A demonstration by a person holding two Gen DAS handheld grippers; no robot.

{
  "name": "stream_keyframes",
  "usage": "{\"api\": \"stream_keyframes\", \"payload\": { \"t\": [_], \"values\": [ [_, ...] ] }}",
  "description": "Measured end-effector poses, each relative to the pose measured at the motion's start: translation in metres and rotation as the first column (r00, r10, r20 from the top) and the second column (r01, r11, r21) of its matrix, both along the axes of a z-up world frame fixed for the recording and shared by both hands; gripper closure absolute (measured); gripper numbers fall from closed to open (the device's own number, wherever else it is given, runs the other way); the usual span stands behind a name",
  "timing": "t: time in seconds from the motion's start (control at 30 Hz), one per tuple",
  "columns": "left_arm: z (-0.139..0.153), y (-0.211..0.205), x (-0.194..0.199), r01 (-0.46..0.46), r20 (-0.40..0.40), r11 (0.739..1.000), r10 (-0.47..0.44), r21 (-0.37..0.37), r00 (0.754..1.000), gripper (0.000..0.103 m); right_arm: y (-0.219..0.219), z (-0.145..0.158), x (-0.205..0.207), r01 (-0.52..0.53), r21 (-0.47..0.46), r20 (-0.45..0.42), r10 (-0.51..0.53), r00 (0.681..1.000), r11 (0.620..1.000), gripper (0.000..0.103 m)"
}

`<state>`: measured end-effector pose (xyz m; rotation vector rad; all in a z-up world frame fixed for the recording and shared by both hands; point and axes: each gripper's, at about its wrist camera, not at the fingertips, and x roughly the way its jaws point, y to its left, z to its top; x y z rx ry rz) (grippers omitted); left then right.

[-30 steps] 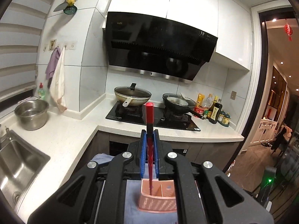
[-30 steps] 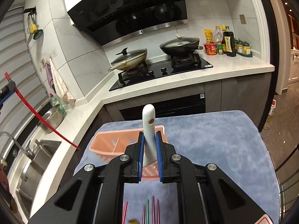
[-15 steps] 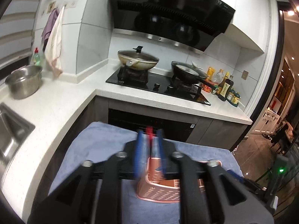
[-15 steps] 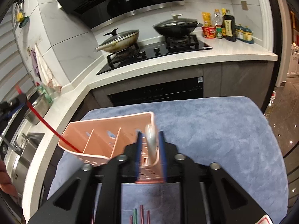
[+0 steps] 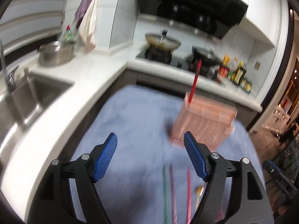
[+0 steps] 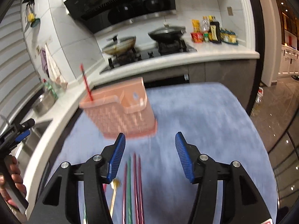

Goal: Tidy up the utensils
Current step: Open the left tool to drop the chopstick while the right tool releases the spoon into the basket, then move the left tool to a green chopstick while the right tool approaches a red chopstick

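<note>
A pink slotted utensil holder (image 5: 203, 123) stands on the blue-grey mat (image 5: 134, 123); it also shows in the right wrist view (image 6: 121, 112). A red chopstick (image 5: 194, 80) stands in its left end and also shows in the right wrist view (image 6: 86, 83). Several red, pink and green chopsticks (image 6: 133, 184) and a gold-handled utensil (image 6: 114, 194) lie on the mat in front of the holder. My left gripper (image 5: 150, 155) is open and empty, near the holder's front. My right gripper (image 6: 149, 155) is open and empty above the loose chopsticks. The white utensil is not visible.
A white counter (image 5: 61, 100) with a steel sink (image 5: 24, 97) and a steel pot (image 5: 56, 53) runs along the left. A hob with two pans (image 6: 142, 43) and several bottles (image 6: 213, 30) stand behind the mat. The mat's right edge drops to the floor (image 6: 276, 100).
Both grippers have opened and pulled back from the holder. The red chopstick now stands in the holder, and the white utensil has left my right gripper.
</note>
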<state>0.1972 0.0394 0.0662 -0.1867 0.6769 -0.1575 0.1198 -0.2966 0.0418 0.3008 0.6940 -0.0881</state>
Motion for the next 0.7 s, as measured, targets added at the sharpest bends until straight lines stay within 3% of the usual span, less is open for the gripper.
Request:
{"api": "stream_keyframes", "payload": {
  "t": [0.1,0.3,0.53,0.7],
  "values": [
    [-0.031,0.004,-0.031,0.015,-0.067,0.999,-0.012,0.039,0.998,0.033,0.01,-0.024,-0.033,-0.006,0.004,-0.06,0.006,0.998,1.0,0.049],
    [-0.081,-0.001,-0.085,0.059,-0.161,0.993,-0.042,0.104,0.986,0.033,0.044,-0.066,-0.079,-0.032,-0.095,-0.157,0.017,0.987,0.995,0.049],
    [-0.105,-0.011,-0.118,0.104,-0.209,0.99,-0.082,0.099,0.975,0.033,0.066,-0.09,-0.102,-0.083,-0.135,-0.185,0.057,0.981,0.987,0.05],
    [-0.116,-0.021,-0.129,0.142,-0.238,0.985,-0.114,0.102,0.965,0.033,0.072,-0.104,-0.107,-0.097,-0.15,-0.211,0.064,0.975,0.984,0.059]
  ]
}}
